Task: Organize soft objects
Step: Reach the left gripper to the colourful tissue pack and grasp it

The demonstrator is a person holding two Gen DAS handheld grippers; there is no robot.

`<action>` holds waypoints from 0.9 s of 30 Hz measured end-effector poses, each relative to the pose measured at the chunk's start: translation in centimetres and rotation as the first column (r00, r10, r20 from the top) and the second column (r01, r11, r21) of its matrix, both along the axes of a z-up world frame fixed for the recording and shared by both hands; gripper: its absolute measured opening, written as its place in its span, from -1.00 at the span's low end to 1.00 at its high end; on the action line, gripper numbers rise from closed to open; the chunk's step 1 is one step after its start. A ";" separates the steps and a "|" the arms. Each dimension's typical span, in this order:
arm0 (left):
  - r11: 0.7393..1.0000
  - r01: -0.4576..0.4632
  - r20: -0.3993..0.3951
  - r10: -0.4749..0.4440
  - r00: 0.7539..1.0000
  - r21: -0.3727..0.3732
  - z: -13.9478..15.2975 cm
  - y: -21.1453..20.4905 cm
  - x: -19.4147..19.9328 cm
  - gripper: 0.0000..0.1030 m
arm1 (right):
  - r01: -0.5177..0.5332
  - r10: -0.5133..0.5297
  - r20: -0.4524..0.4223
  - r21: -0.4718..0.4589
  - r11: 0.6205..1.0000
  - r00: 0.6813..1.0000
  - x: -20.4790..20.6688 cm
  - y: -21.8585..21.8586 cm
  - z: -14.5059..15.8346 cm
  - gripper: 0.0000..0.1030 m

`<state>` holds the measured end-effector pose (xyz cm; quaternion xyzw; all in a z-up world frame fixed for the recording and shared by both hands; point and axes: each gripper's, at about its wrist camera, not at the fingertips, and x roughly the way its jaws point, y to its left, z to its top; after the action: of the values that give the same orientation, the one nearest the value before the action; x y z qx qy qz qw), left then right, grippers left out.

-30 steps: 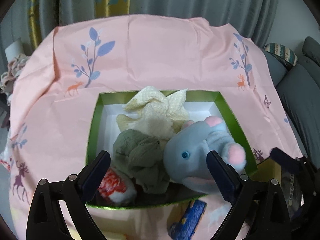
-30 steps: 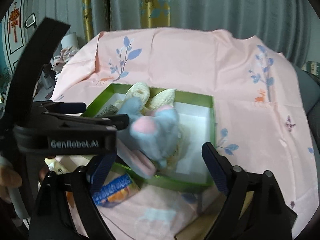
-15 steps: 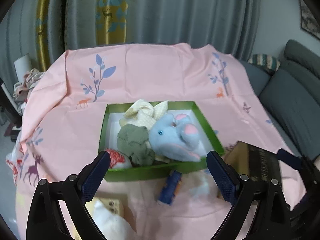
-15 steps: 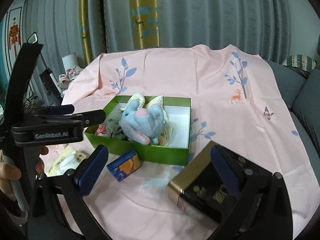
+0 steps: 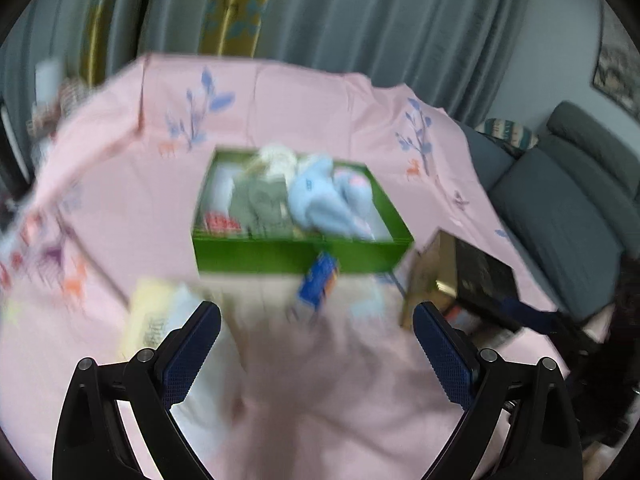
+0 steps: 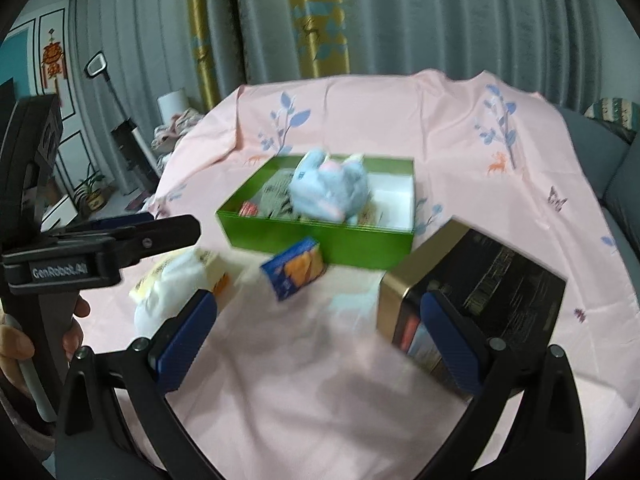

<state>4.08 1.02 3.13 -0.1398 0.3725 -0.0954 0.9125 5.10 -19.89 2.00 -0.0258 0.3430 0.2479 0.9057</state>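
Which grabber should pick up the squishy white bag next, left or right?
Probably the left gripper. The white bag lies on the left side of the pink cloth, close by its open fingers. The right gripper, also open, sits nearer the black and gold box.

The left gripper (image 5: 317,356) is held with its fingers (image 5: 192,354) wide apart and nothing is gripped between them. The right gripper (image 6: 316,354) is likewise spread fully, its jaws having just been opening, with nothing between them. A hand (image 6: 24,344) is seen on the left gripper's handle
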 end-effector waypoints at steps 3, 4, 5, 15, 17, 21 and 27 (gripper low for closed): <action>0.997 0.052 -0.021 -0.053 0.998 -0.055 -2.0 0.6 -1.5 0.88 | -0.068 0.069 -0.064 0.016 0.998 0.996 -0.4 0.7 -2.3 0.98; 0.996 0.058 -0.028 -0.060 0.998 -0.061 -2.5 0.7 -1.8 0.88 | -0.085 0.086 -0.080 0.014 0.996 0.993 -0.4 1.0 -3.0 0.98; 0.996 0.063 -0.038 -0.066 0.997 -0.070 -3.0 1.0 -2.2 0.88 | -0.104 0.104 -0.098 0.008 0.995 0.990 -0.4 1.5 -3.8 0.98; 0.998 0.012 -0.011 -0.013 1.000 -0.058 -3.7 3.3 -2.3 0.88 | -0.070 0.082 -0.188 0.066 0.995 0.979 3.7 5.5 -7.9 0.89; 0.999 0.002 -0.006 -0.002 1.000 -0.051 -3.7 3.8 -2.1 0.88 | -0.053 0.064 -0.191 0.061 0.997 0.979 5.2 6.8 -8.3 0.88; 0.999 -0.020 0.004 0.020 1.000 -0.049 -3.7 4.8 -1.9 0.88 | -0.014 0.026 -0.211 0.062 0.998 0.977 7.8 8.5 -8.6 0.78; 0.999 -0.032 0.010 0.033 0.999 -0.043 -3.5 5.8 -1.5 0.88 | 0.033 -0.034 -0.224 -0.009 0.999 0.974 10.3 10.0 -9.5 0.28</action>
<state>2.61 6.82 -0.38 -0.1648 0.3633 -0.0892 0.9126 15.37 -9.86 -7.54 0.0055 0.4439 0.2328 0.8653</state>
